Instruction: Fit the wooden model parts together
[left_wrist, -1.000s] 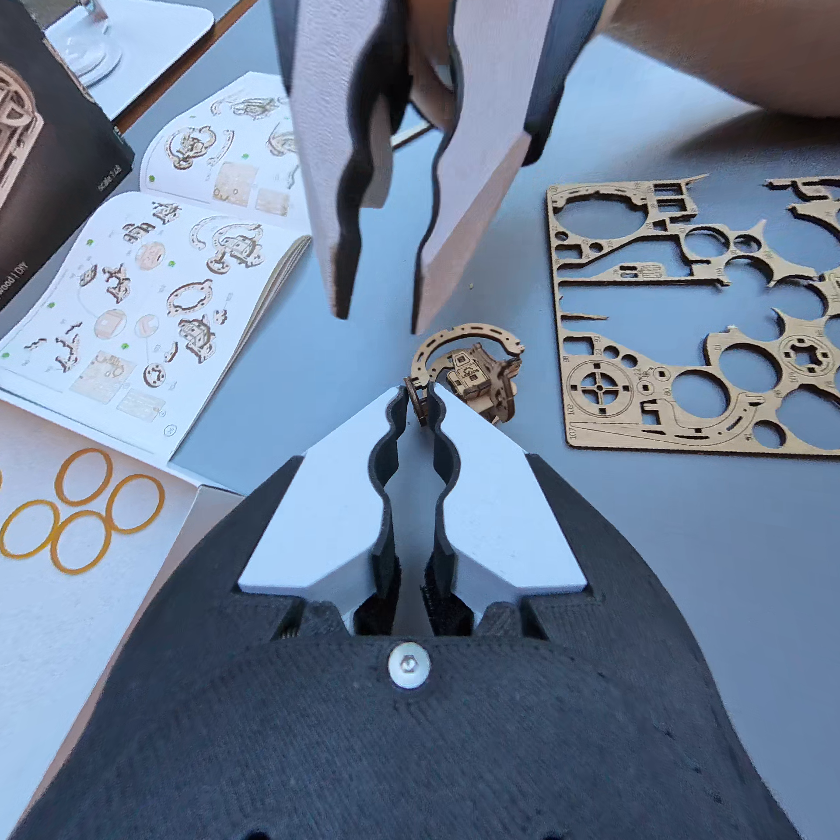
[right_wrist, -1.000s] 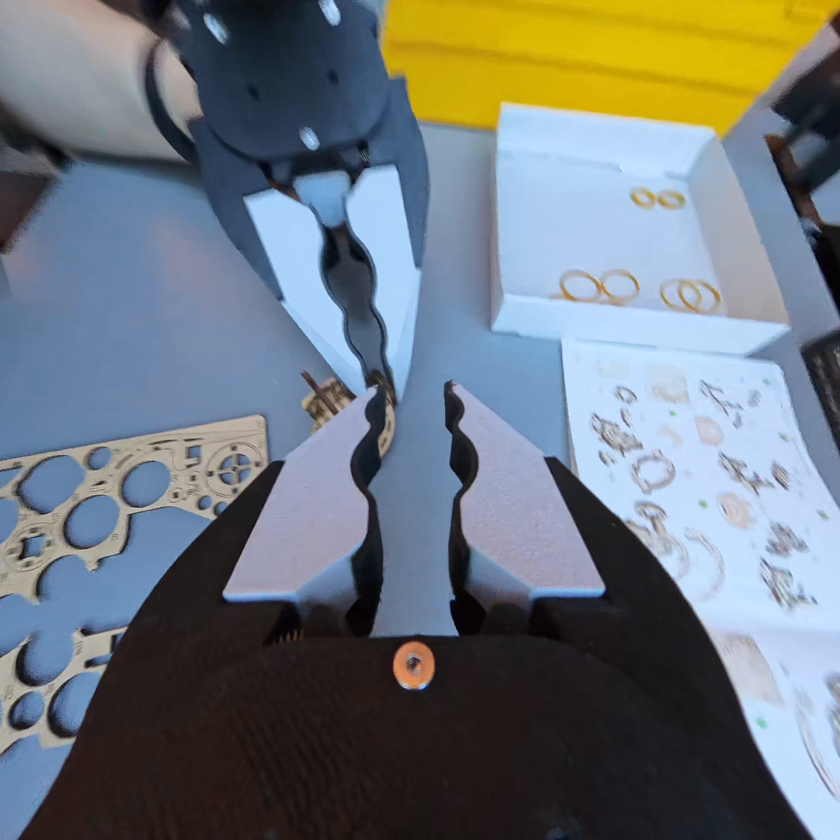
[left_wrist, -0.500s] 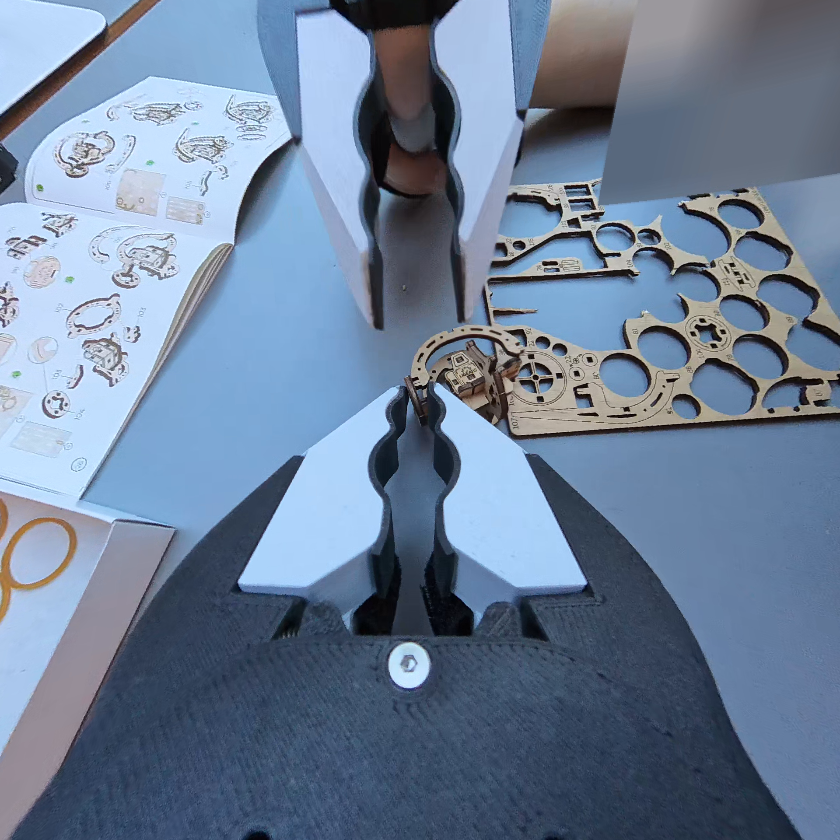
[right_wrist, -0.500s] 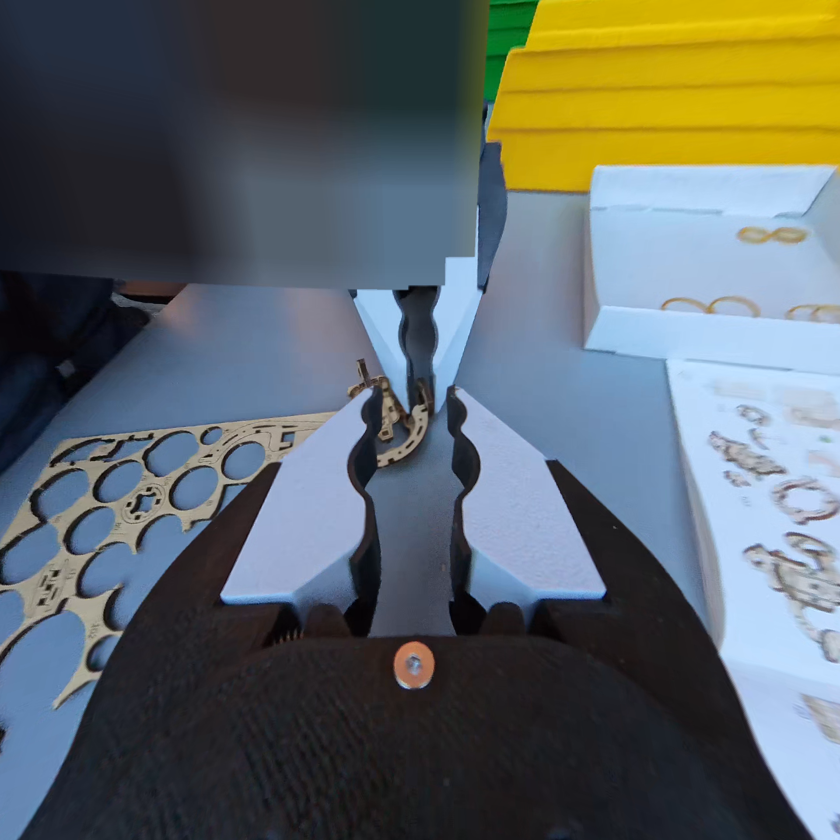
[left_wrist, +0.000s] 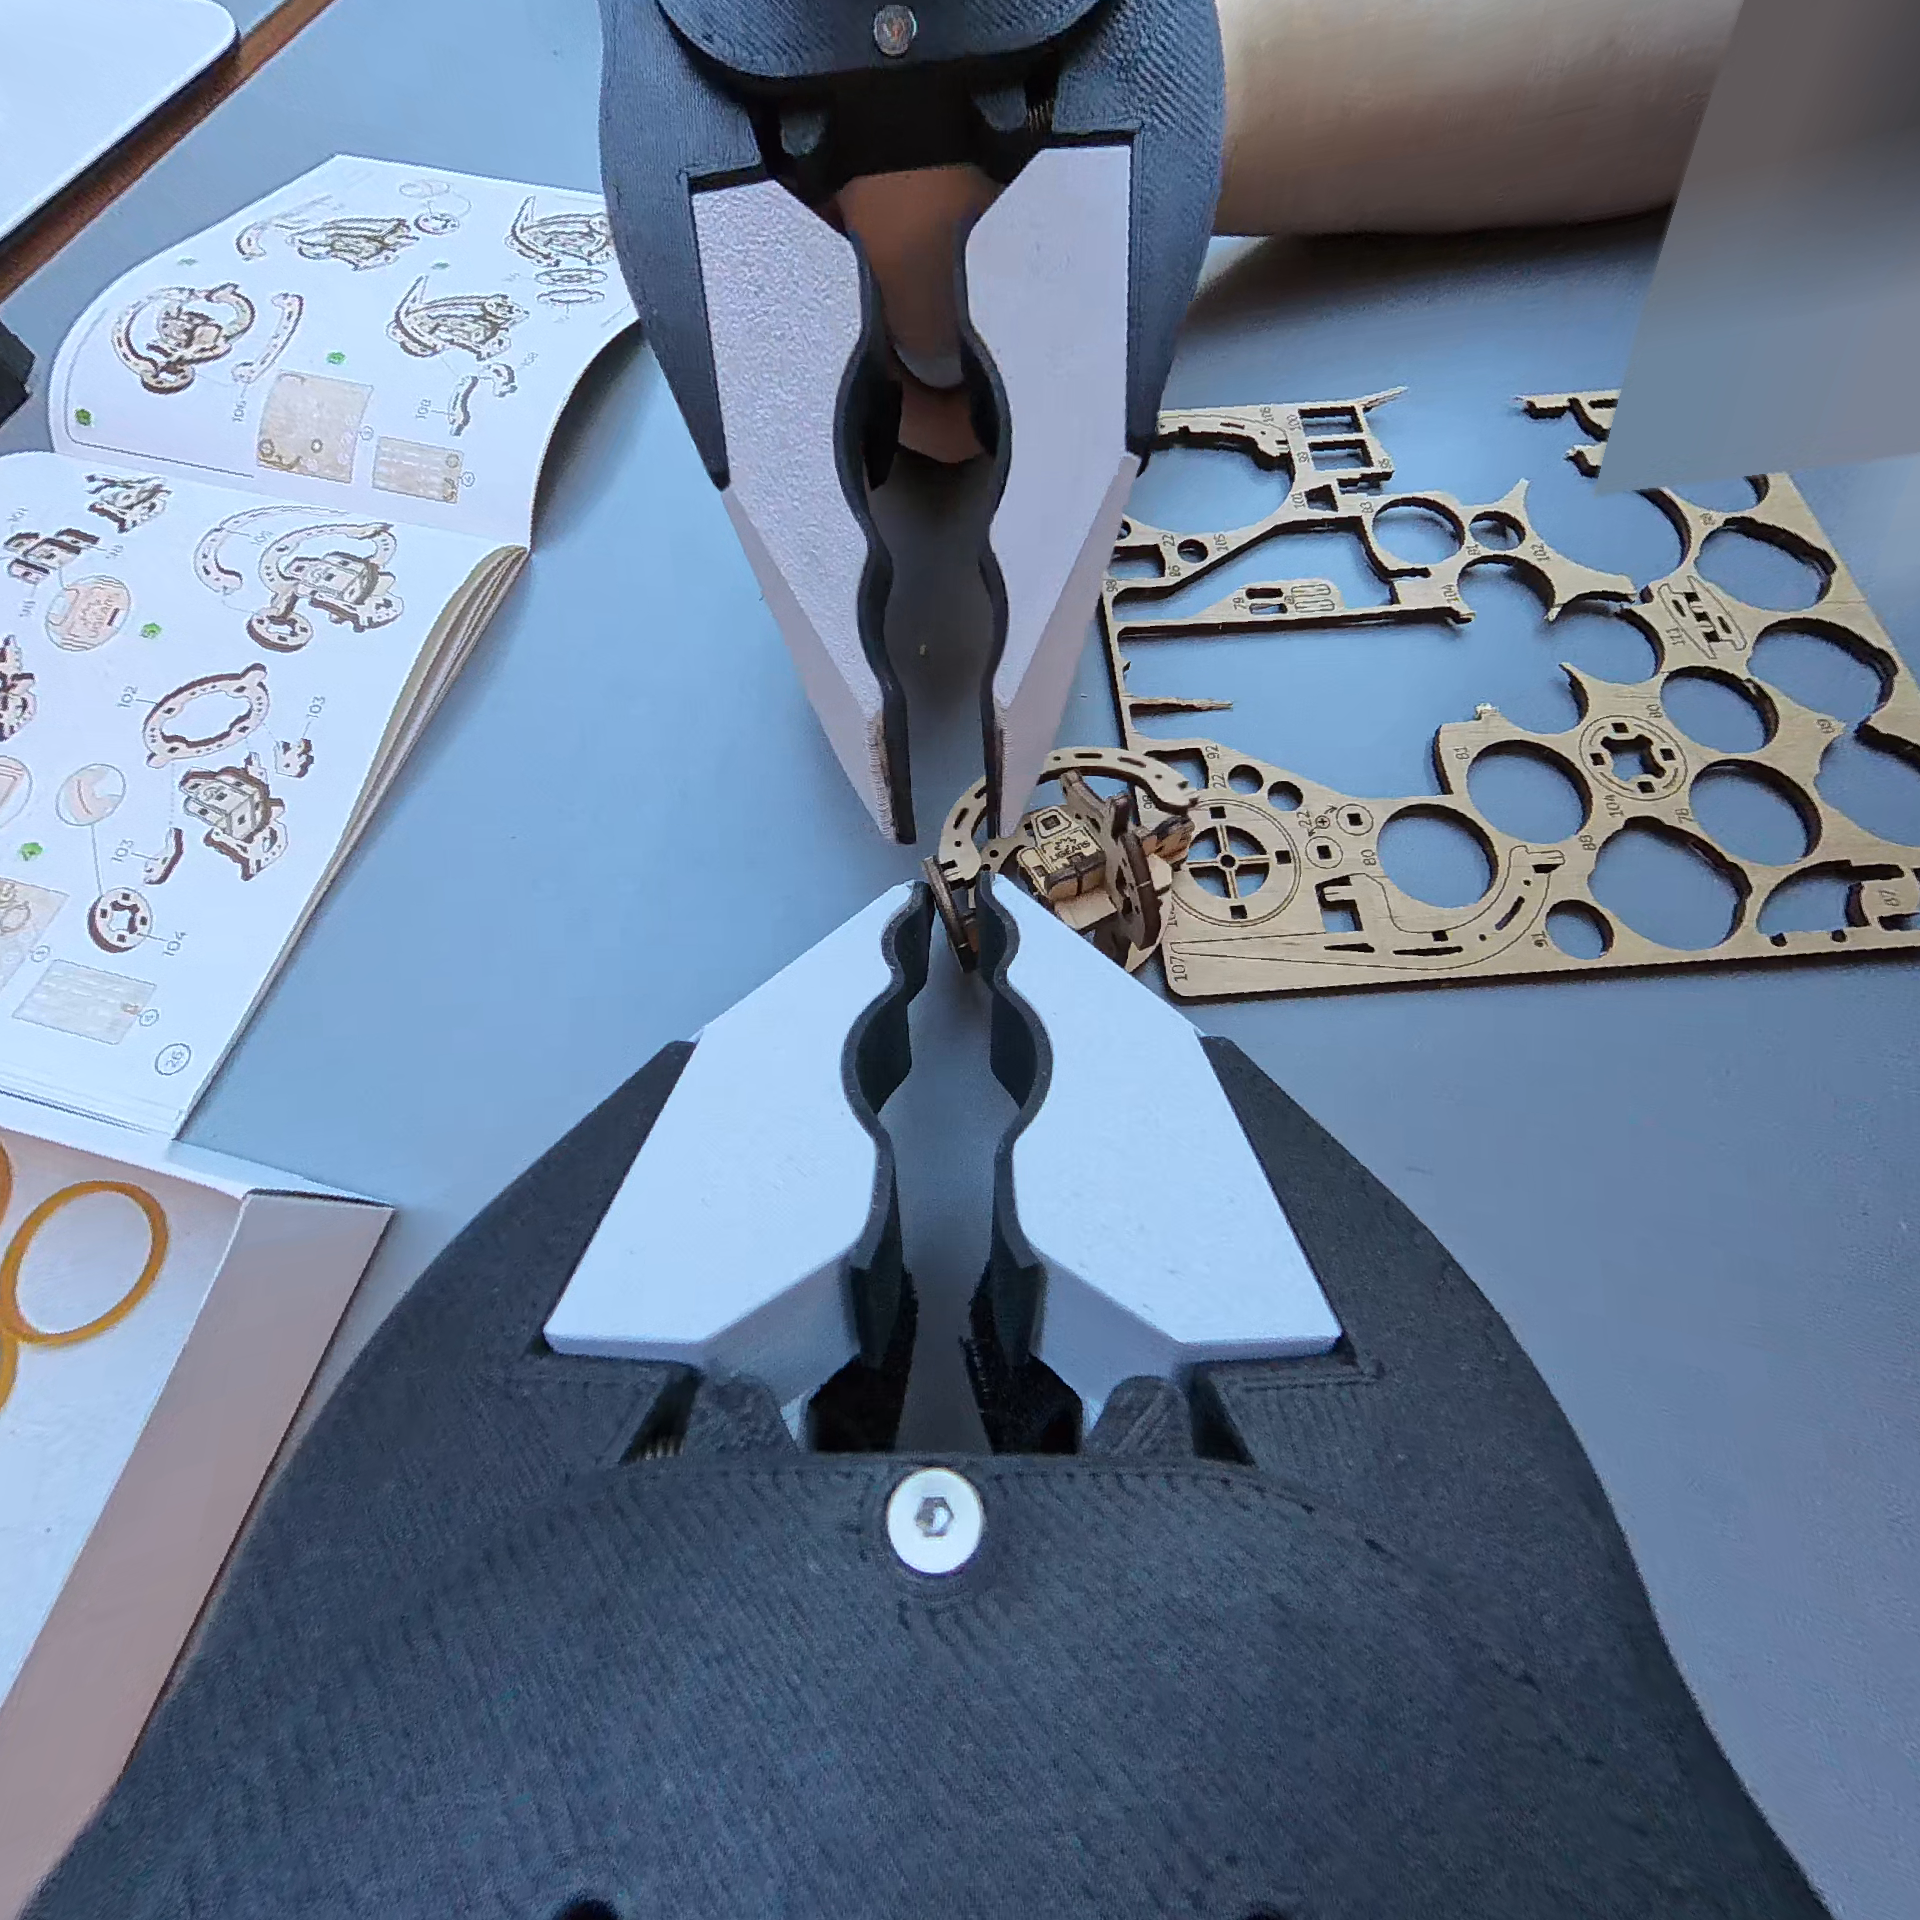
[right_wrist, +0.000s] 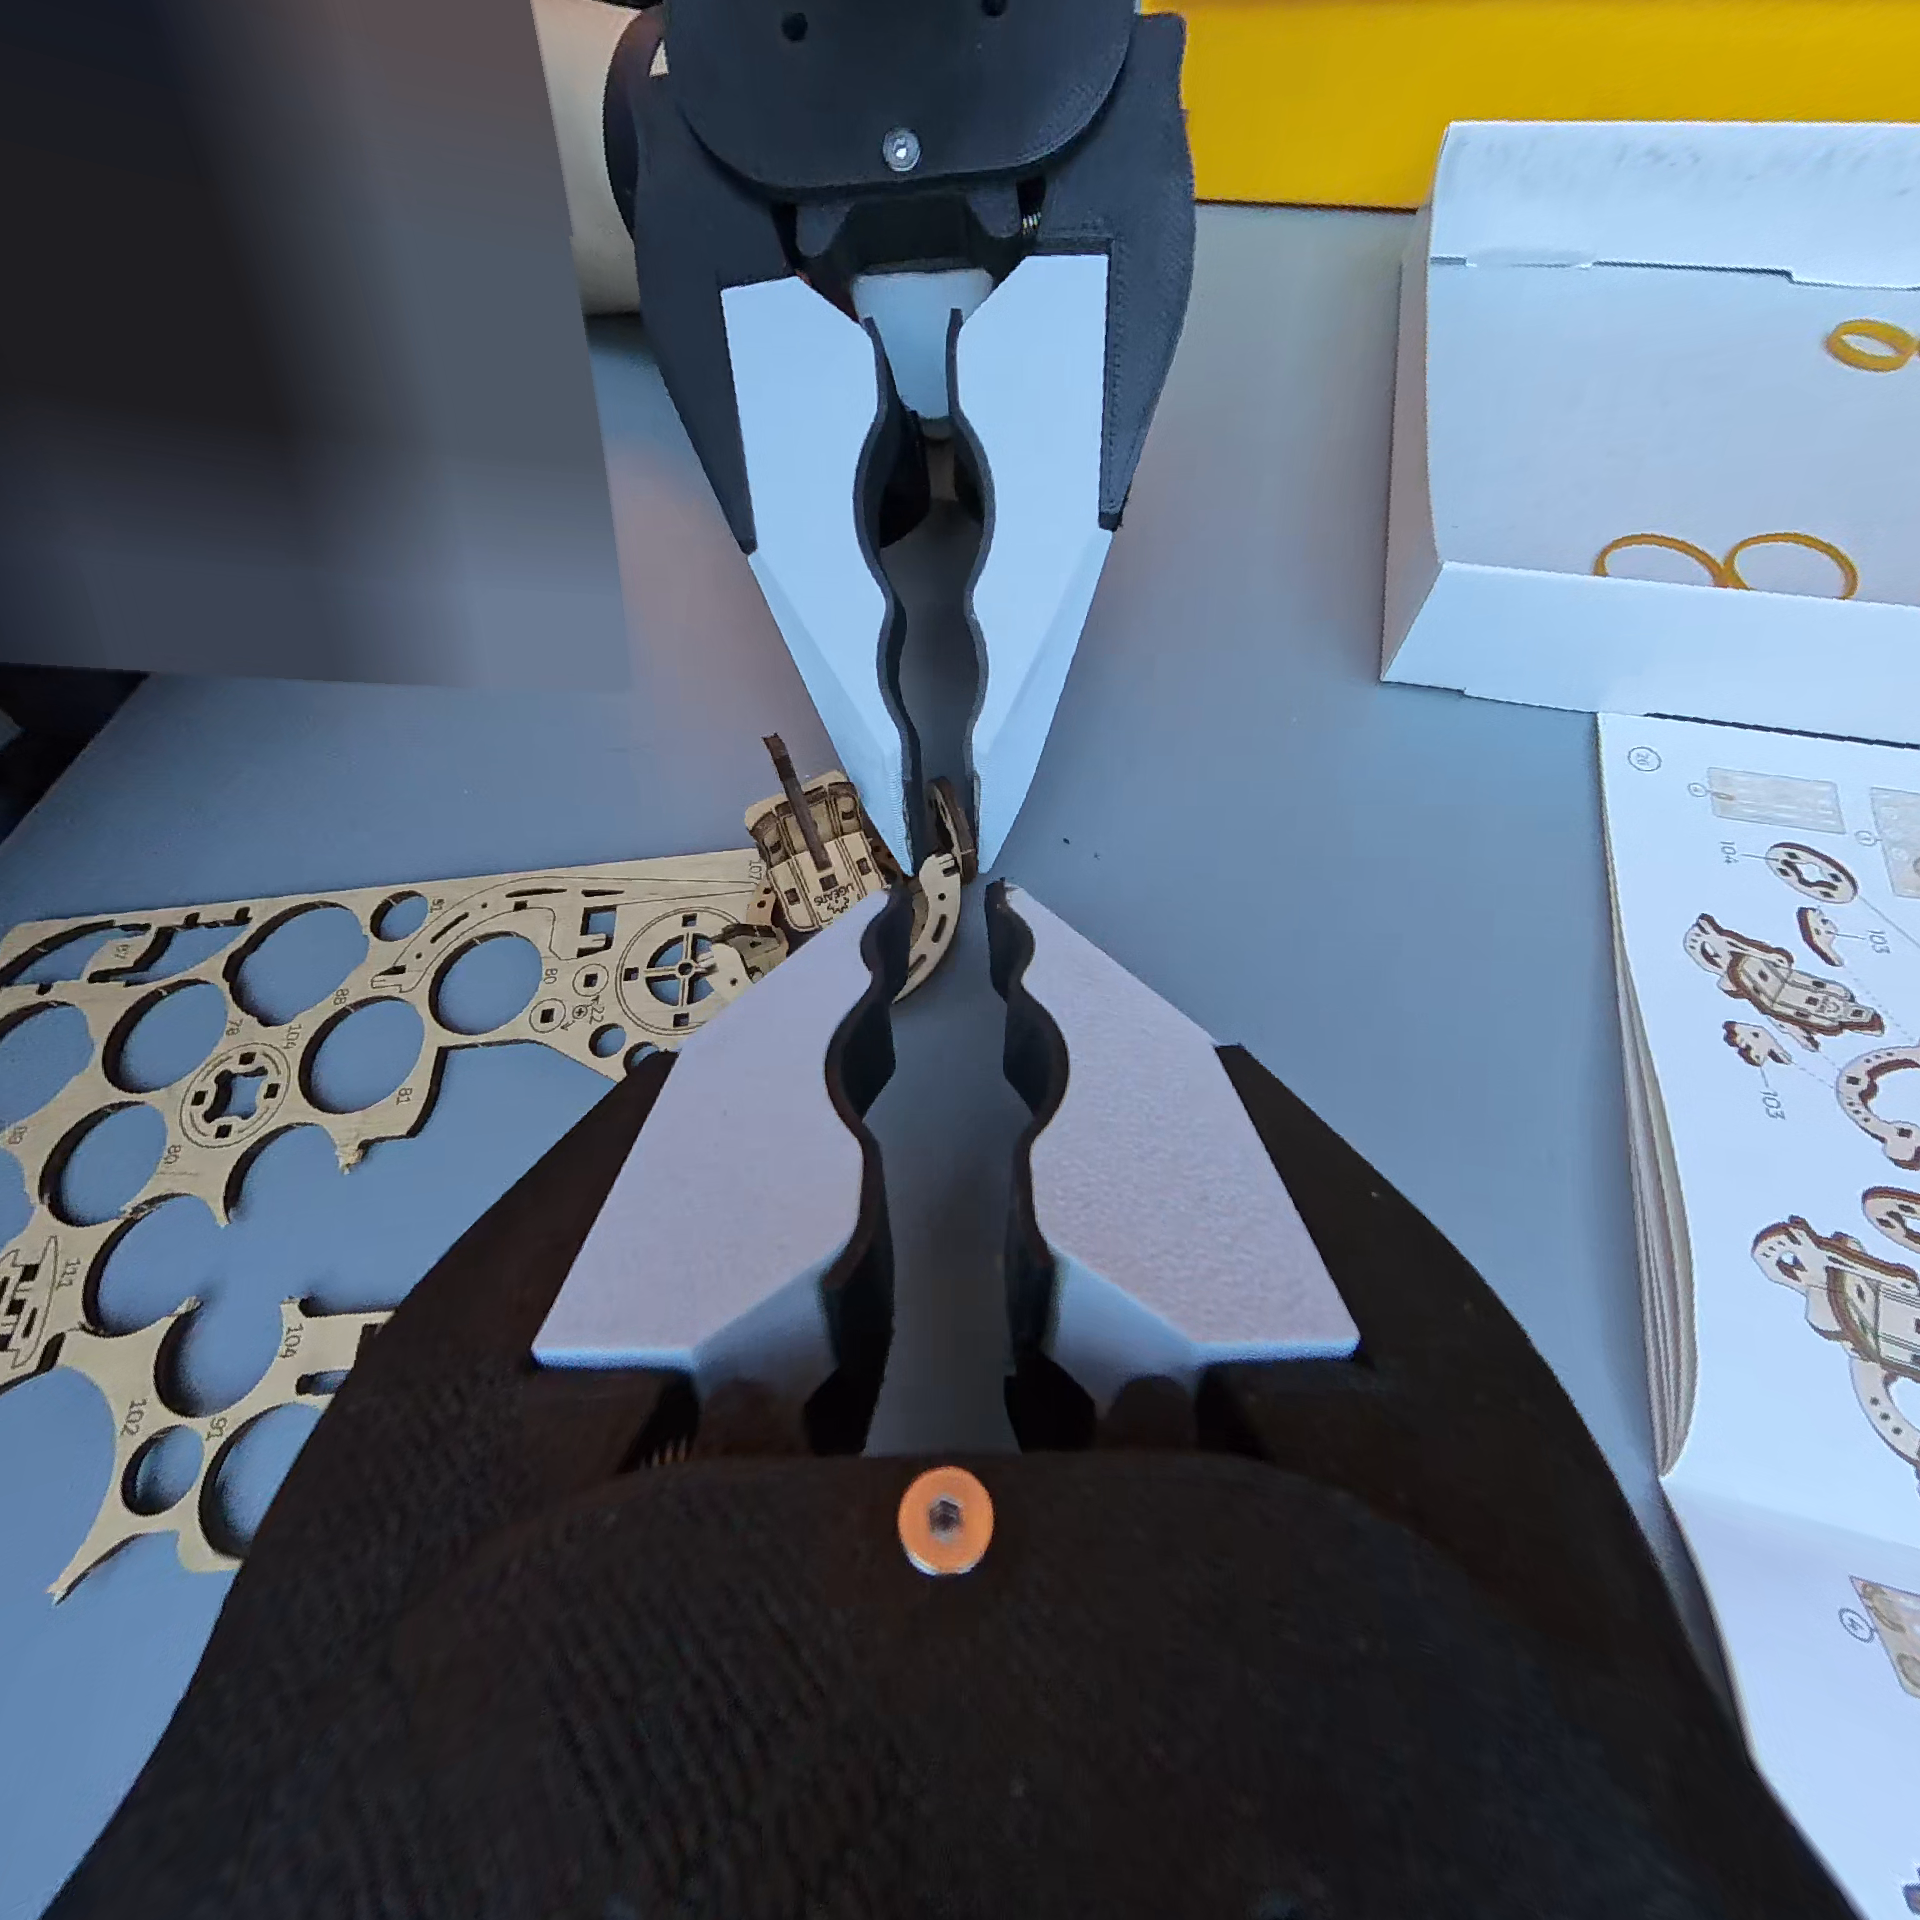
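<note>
A small wooden model (left_wrist: 1081, 862), a little cabin with a horseshoe-shaped arc over it, hangs just above the grey table. My left gripper (left_wrist: 951, 899) is shut on a small wooden disc (left_wrist: 961, 920) at the model's near end and holds the model by it. My right gripper (left_wrist: 945, 821) faces it head-on, open with a narrow gap, its fingertips at the arc's end. In the right wrist view, my right gripper (right_wrist: 940, 899) is open with the arc (right_wrist: 930, 930) beside its left finger. The left gripper (right_wrist: 940, 847) pinches the disc (right_wrist: 948, 816), and the model (right_wrist: 821, 862) sits to the left.
A plywood sheet with cut-out holes (left_wrist: 1507, 790) lies flat behind the model; it also shows in the right wrist view (right_wrist: 260, 1049). There are also an open instruction booklet (left_wrist: 260, 623) (right_wrist: 1787, 1091), a white box with yellow rubber bands (left_wrist: 104, 1351) (right_wrist: 1662, 468) and a person's forearm (left_wrist: 1403, 135). The tips of both grippers are at nearly the same place.
My right gripper has swung round to face the left one and come down until its tips reach the model's arc. The left gripper has carried the model towards the plywood sheet, still shut.
</note>
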